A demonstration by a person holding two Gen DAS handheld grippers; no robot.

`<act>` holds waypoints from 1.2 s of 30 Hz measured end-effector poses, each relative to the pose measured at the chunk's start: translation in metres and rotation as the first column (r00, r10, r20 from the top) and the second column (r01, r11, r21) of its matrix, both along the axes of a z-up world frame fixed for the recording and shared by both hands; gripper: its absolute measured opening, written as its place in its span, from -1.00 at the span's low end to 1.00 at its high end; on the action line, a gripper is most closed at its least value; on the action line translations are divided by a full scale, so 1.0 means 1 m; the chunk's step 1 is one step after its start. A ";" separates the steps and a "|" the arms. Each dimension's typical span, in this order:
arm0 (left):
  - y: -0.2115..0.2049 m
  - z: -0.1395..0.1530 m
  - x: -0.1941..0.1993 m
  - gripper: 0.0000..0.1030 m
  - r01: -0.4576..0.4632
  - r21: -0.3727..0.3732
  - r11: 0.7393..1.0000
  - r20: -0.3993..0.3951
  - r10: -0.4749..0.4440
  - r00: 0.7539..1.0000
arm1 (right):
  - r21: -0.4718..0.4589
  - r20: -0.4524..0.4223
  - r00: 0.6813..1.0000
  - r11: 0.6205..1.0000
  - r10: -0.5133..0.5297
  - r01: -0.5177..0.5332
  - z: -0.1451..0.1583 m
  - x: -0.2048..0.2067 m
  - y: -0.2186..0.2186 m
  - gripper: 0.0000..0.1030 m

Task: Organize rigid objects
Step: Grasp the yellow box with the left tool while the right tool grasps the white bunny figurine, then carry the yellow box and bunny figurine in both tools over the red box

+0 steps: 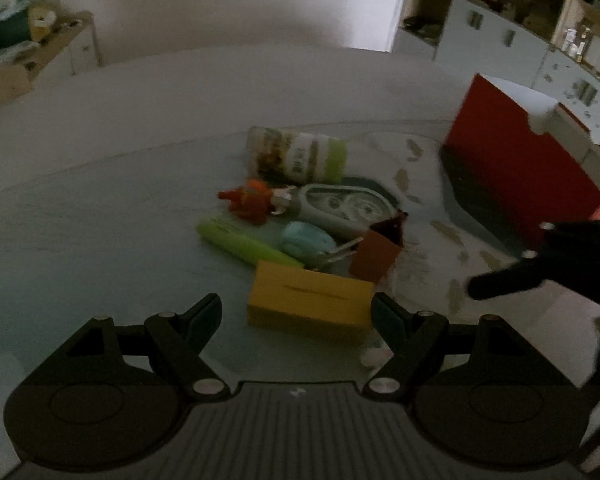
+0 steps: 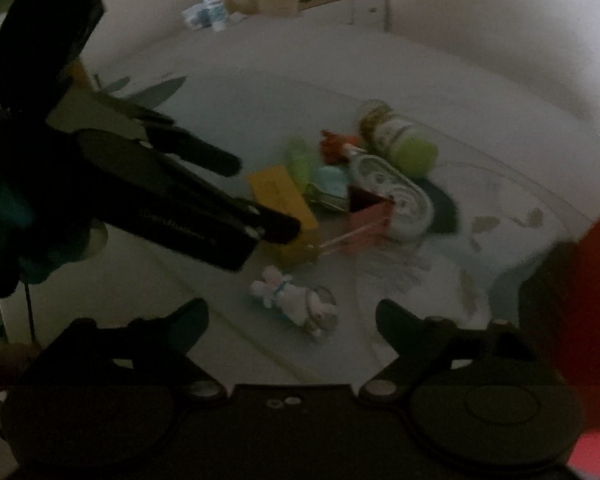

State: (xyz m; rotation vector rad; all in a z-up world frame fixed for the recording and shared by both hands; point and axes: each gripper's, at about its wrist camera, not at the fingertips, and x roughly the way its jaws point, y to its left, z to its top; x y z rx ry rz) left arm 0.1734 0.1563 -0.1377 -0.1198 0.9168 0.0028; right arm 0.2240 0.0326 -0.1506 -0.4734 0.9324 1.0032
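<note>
Dim pale tabletop (image 1: 100,220) under both spread, empty tools: left gripper (image 1: 296,312) just short of the yellow cardboard box (image 1: 310,300), right gripper (image 2: 292,320) above a small white plush rabbit (image 2: 296,300). Beyond, the blurred clutter pile and lying green-lidded jar (image 1: 300,156) sit unsorted; red bin (image 1: 520,168) is cut off, so nothing looks organized yet

Black claw (image 1: 296,316), silver screws.
</note>
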 end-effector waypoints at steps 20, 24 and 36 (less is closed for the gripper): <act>0.003 -0.019 0.013 0.58 -0.009 -0.053 0.999 0.004 0.010 1.000 | -0.057 0.048 0.994 0.994 0.097 -0.094 -0.025 0.003 0.022 0.14; 0.002 -0.020 0.013 0.57 -0.004 -0.056 0.998 0.006 0.004 1.000 | -0.051 0.054 0.994 0.995 0.093 -0.090 -0.024 0.003 0.022 0.03; -0.004 -0.015 0.006 0.40 0.001 -0.036 0.999 0.010 -0.001 1.000 | -0.047 0.069 0.997 0.999 0.026 -0.023 -0.020 -0.001 0.012 -0.19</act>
